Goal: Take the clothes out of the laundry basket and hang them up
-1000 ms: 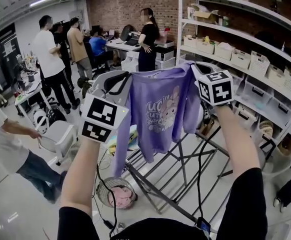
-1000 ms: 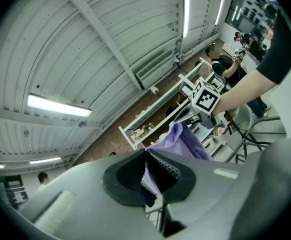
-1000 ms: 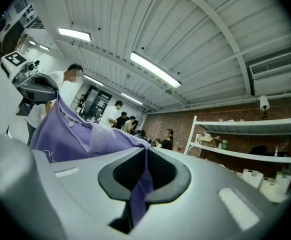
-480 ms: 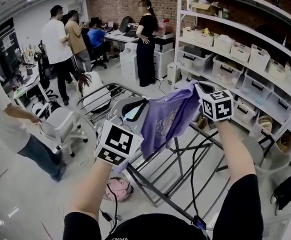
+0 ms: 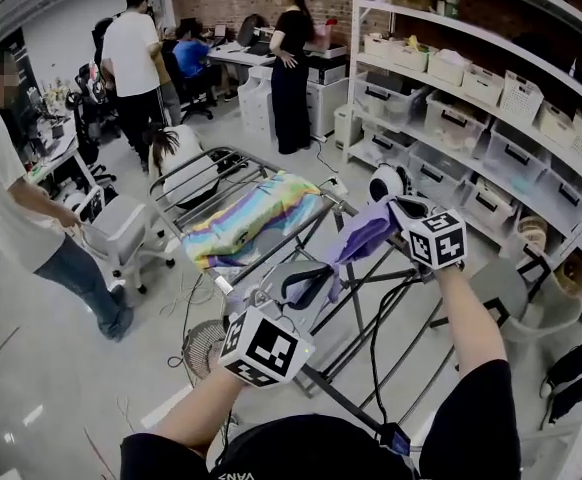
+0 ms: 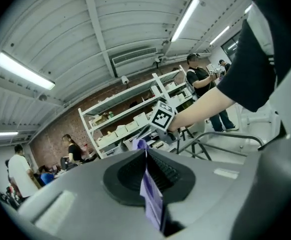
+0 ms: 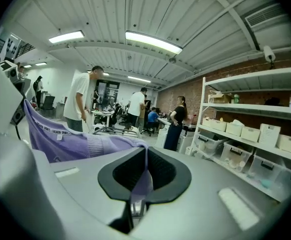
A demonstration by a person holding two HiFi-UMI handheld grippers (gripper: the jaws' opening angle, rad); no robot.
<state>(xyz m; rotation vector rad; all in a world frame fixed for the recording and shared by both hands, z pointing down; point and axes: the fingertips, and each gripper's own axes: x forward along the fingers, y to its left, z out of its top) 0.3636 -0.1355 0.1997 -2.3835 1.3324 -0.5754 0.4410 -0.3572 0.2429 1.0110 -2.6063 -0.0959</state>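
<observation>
Left gripper [image 5: 309,280] and right gripper [image 5: 391,211] fingers pinch the purple sweatshirt [image 5: 359,240] taut between them (left end lower), above the drying rack [image 5: 196,163].

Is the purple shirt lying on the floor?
No, the purple knit sweatshirt is held up off the floor, pinched by the left hand-held gripper and the right hand-held gripper, by the grey metal drying rack.

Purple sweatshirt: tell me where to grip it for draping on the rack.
Pinch its edge at two spread points, from the near side. The left gripper and right gripper are each shut on a thin fold there, so the purple sweatshirt spans between them and should drape over the drying rack.
</observation>
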